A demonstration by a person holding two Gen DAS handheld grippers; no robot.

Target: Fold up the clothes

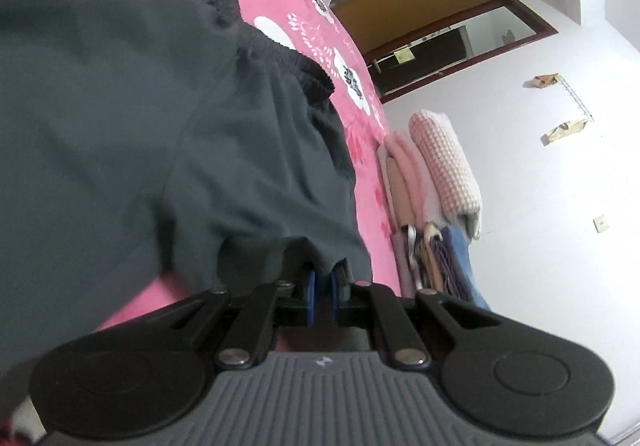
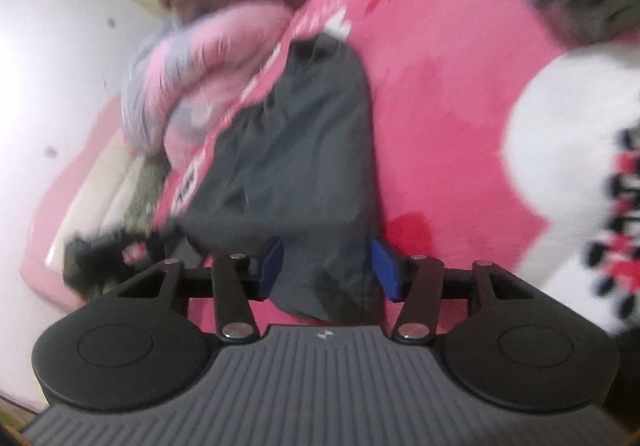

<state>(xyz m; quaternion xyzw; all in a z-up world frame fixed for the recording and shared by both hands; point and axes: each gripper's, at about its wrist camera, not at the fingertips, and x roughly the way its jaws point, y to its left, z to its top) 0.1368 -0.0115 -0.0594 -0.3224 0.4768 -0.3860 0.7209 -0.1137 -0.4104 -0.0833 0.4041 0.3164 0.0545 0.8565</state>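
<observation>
One dark grey, soft, limp elastic-waisted garment (image 1: pixel 160 118) is pinched at its near hem by the left gripper (image 1: pixel 322 286), while the right gripper (image 2: pixel 326 266) is parted around a fold, unpressed.

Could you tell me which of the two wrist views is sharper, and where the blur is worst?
Left wrist view: fairly sharp, the dark grey garment and door crisp, edges bowed by the fisheye. Right wrist view: motion-smeared, worst on the pink bedspread pattern and far clutter.

Two tilted wrist views, close over the pink bedspread (image 1: pixel 352 58), both sharing the dark garment (image 2: pixel 304 150)
</observation>
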